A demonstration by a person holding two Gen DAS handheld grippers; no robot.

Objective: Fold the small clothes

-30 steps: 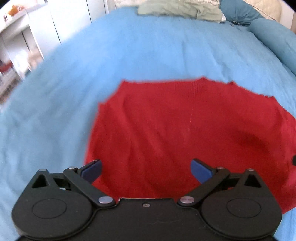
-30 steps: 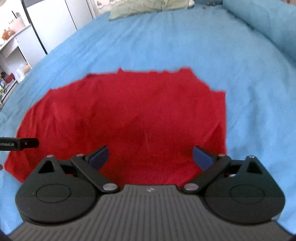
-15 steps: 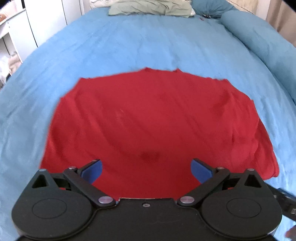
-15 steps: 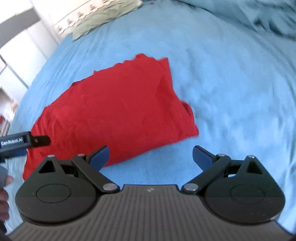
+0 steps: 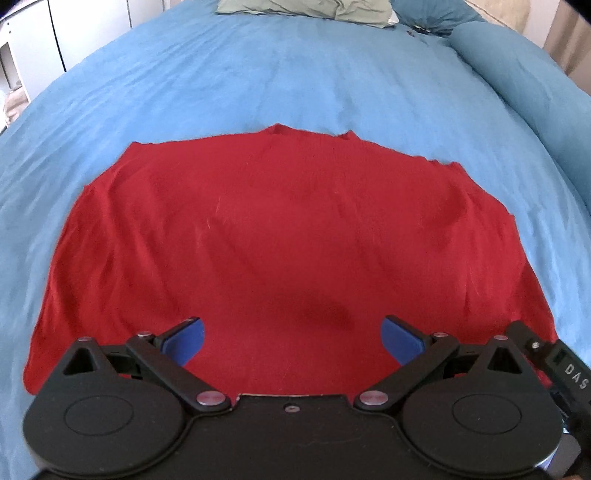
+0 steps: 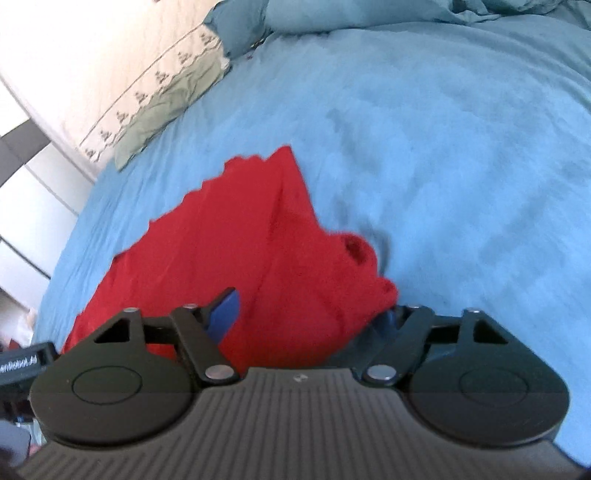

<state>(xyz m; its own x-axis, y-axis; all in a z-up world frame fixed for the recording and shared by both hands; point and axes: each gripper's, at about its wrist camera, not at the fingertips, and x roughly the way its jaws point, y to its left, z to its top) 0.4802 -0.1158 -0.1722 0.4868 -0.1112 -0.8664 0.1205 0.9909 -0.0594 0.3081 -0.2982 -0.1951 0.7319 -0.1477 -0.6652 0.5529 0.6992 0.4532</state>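
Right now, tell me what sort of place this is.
Most likely a bedroom. The red garment lies on a bed with a blue cover, a pale green pillow sits at the far end, and white cupboards stand beside the bed.

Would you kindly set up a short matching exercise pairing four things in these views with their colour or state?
Things:
1. garment
2. bed cover
3. left gripper
4. pillow

Descriptions:
A. pale green, at the head of the bed
B. blue, spread over the bed
C. red, lying flat on the cover
D. jaws wide open above the fabric

Pairs: 1-C, 2-B, 3-D, 4-A
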